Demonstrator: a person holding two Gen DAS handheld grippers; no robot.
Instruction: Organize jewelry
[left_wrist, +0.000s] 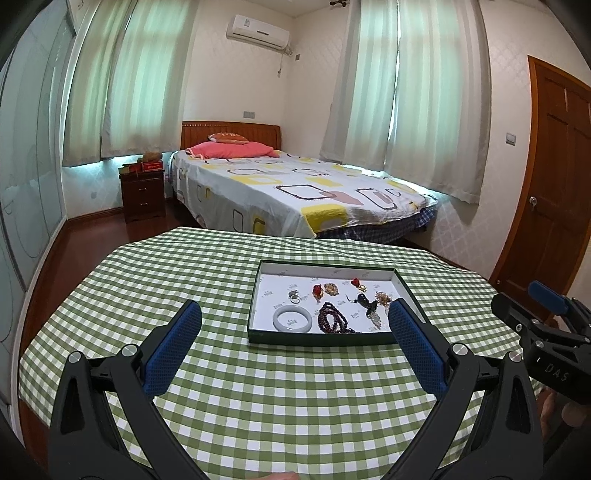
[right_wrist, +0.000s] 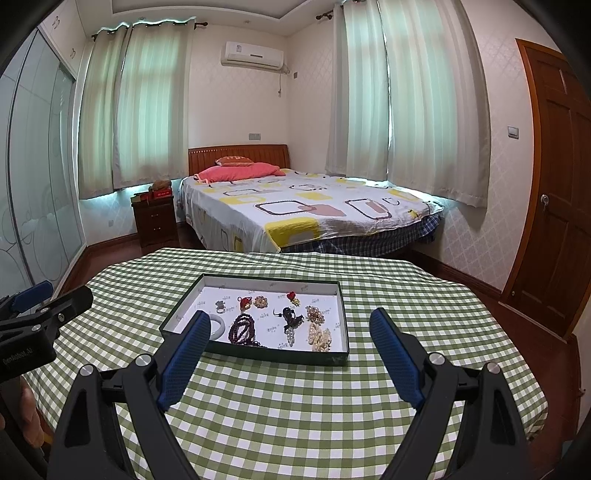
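Green-walled and white inside, the tray (right_wrist: 258, 352) sat on the checked tablecloth (right_wrist: 295, 406) near the table's middle, holding all the jewelry. A pale bangle (left_wrist: 292, 319) lay at its 7 o'clock corner, dark red beads (right_wrist: 242, 330) just beside it, a pearl strand (right_wrist: 319, 334) toward 4 o'clock, and a ring (right_wrist: 220, 305), red charms (right_wrist: 244, 302) and a black pendant (right_wrist: 290, 317) further back. Both grippers hovered short of the tray, empty: the left gripper (left_wrist: 295, 325) had its jaws spread wide, and so had the right gripper (right_wrist: 291, 332). Beyond the table, at 12 o'clock, stood a bed (right_wrist: 303, 210).
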